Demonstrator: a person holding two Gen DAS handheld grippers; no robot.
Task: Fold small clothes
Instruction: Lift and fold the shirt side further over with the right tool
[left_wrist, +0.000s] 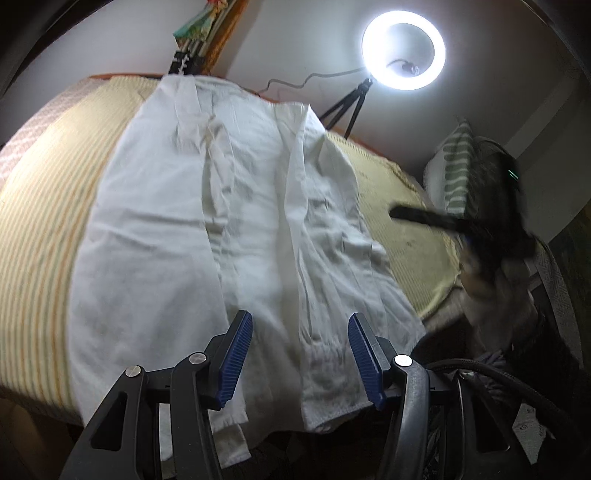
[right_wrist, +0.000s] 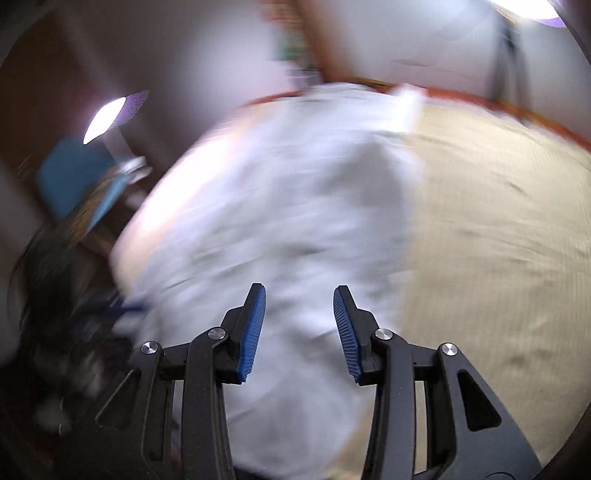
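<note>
Left wrist: white garment (left_wrist: 236, 229) spread on striped bedcover (left_wrist: 40, 206) — both grippers' fingers released, empty.

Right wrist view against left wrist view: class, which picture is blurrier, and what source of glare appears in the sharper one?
Right wrist view: heavy motion blur smears the white garment, only the right gripper is crisp. Left wrist view: sharper, with the ring light blown out at top.
</note>
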